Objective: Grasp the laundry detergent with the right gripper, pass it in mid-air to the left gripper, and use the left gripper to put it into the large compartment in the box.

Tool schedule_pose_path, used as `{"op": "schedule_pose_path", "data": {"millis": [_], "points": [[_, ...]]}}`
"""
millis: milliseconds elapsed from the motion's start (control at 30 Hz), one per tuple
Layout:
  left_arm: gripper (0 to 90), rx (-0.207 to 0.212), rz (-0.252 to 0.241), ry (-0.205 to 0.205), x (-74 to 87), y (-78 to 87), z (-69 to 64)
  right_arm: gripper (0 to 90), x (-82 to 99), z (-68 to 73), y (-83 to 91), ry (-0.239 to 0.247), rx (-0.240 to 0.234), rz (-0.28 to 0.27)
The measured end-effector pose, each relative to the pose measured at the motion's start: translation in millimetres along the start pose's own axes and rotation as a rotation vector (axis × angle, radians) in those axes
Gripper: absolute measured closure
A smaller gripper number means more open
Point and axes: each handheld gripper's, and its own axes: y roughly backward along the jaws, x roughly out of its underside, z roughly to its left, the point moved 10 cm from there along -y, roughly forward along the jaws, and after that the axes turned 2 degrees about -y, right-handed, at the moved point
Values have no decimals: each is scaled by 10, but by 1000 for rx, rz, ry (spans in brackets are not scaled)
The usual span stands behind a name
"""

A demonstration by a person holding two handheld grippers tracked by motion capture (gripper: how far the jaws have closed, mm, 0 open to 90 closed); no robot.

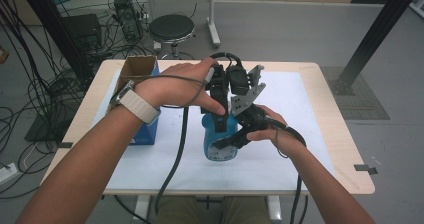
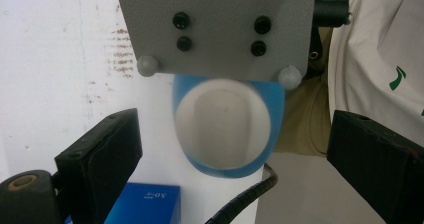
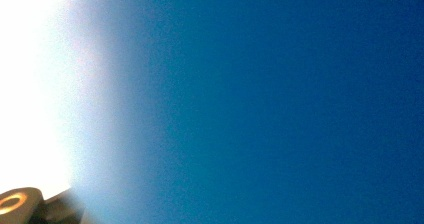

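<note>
right hand-held gripper (image 1: 231, 140) is clamped on the blue cup (image 1: 219, 139) standing on the white surface (image 1: 300, 134). left hand-held gripper (image 2: 235, 159) hangs above the cup, jaws wide apart, holding nothing.

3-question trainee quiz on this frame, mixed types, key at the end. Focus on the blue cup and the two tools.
1. True or false: the blue cup stands on the white mat.
2. The right tool is: A) open above the mat, B) shut on the blue cup, C) resting in the cardboard box.
3. In the left gripper view, how do the left tool's jaws stand around the cup?

Key:
1. True.
2. B; it clamps the cup's side, low down.
3. Wide apart, one on each side of the cup's open mouth, with clear gaps and no contact.
</note>
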Motion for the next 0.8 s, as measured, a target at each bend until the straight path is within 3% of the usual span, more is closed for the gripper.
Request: {"op": "schedule_pose_path", "data": {"millis": [800], "points": [[83,2,-9,2,-21,-33,14,429,3,-24,42,-12,12,-7]]}}
